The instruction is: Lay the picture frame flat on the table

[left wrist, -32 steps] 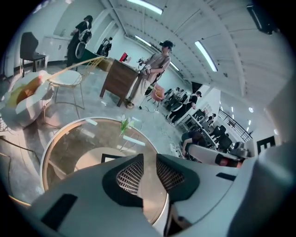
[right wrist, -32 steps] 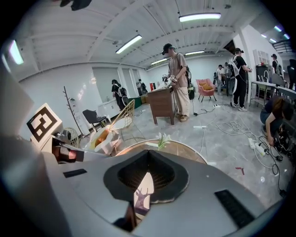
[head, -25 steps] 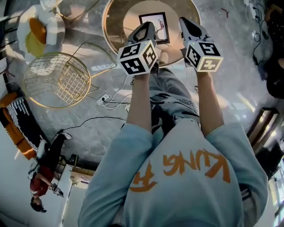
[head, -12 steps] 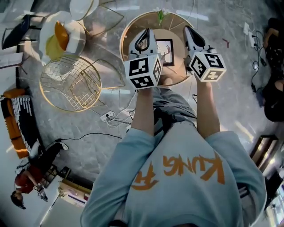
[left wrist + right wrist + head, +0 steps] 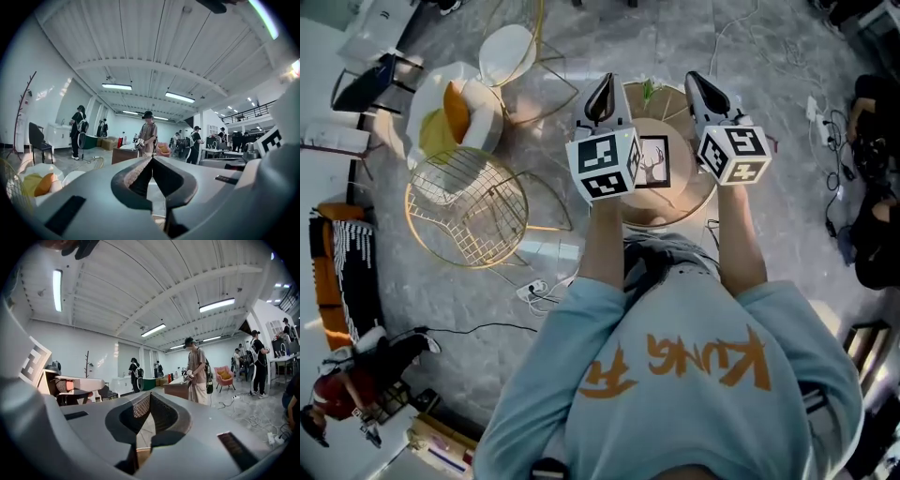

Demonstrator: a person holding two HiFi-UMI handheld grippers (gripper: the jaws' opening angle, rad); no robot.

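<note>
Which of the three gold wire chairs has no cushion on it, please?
The bare-mesh chair, lowest in the head view; the cushioned chair holds orange and yellow pillows, and the far chair has a white pad.

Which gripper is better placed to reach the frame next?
Left, slightly. In the head view the frame lies nearer the left gripper than the right gripper. Both are shut and empty.

The head view looks steeply down from high above the wearer's shirt (image 5: 675,403) onto the round bench (image 5: 686,187) and the floor (image 5: 769,216). The gripper views sit close behind the left tongs (image 5: 151,159) and the right tongs (image 5: 149,395), facing level across the hall; both catch one standing person in a cap (image 5: 148,133)
</note>
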